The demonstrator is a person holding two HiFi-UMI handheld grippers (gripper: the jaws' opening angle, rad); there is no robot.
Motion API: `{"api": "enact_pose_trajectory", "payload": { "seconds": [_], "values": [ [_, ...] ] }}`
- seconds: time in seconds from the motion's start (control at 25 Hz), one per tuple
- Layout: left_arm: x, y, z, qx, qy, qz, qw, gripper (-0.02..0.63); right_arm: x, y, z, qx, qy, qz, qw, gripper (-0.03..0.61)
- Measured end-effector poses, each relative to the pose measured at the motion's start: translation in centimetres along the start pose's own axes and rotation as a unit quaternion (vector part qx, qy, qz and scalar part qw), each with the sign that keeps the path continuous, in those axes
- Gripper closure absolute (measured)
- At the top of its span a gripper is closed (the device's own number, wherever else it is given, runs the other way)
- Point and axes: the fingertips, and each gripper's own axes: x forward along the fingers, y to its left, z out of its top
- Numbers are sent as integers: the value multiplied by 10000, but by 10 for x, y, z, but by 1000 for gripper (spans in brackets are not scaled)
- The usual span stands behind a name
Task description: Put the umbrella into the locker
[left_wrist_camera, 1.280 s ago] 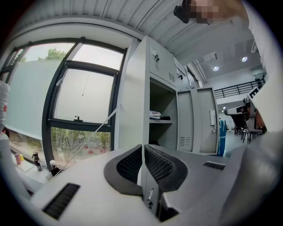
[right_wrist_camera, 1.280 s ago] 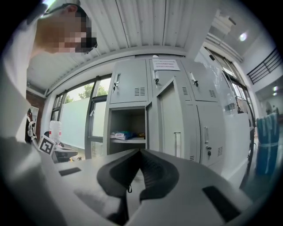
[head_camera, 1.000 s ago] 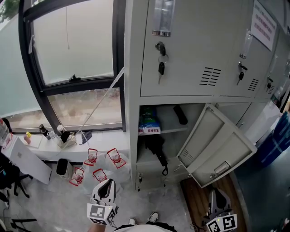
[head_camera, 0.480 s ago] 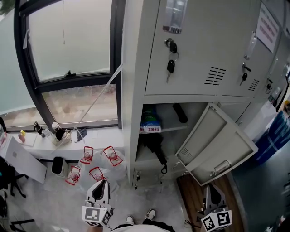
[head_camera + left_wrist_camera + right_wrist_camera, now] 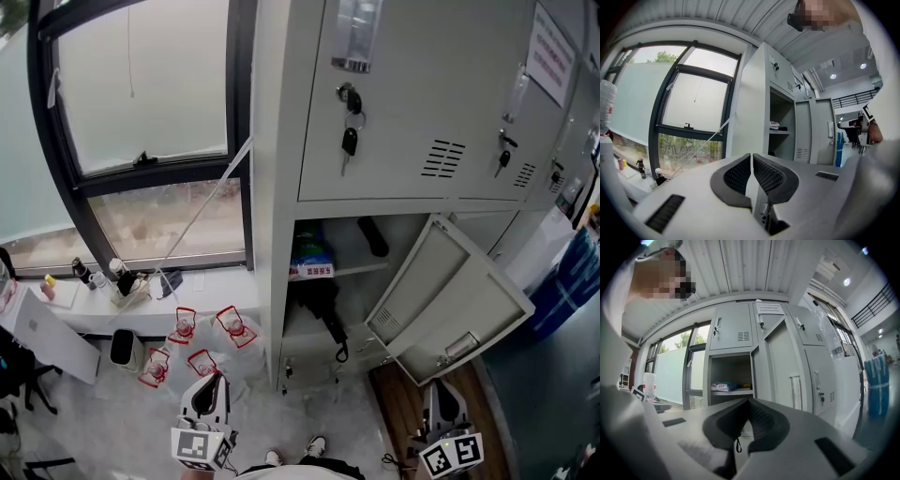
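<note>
Not much has moved. The black umbrella (image 5: 323, 309) still sits in the open locker (image 5: 277, 281), under the shelf (image 5: 361, 269) with a blue packet (image 5: 309, 251). A black thing (image 5: 372, 236) up there is too dark to name. The left tongs (image 5: 212, 377) and right tongs (image 5: 441, 386) are closed and hold nothing.

Bright daylight enters through the window (image 5: 150, 103); the locker (image 5: 412, 84) is shadowed inside. Both gripper views bend strongly at the edges (dark corners), and near parts look soft.
</note>
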Motion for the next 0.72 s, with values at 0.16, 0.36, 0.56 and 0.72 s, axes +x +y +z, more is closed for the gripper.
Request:
{"api": "enact_pose_trajectory", "payload": {
  "seconds": [0.16, 0.36, 0.56, 0.72],
  "values": [
    [0, -2, 1, 10, -1, -8, 10000, 580, 6, 4, -4, 99, 35, 118, 9999, 560],
    [-4, 0, 1, 37, -2, 45, 10000, 580, 11, 8, -9, 159, 83, 202, 9996, 560],
    [-13, 7, -1, 15, 23, 186, 9998, 580, 14, 11, -13, 7, 203, 280, 9994, 560],
    [-19, 7, -2, 6, 19, 200, 9998, 580, 16, 18, -16, -20, 240, 355, 9991, 560]
  ]
}}
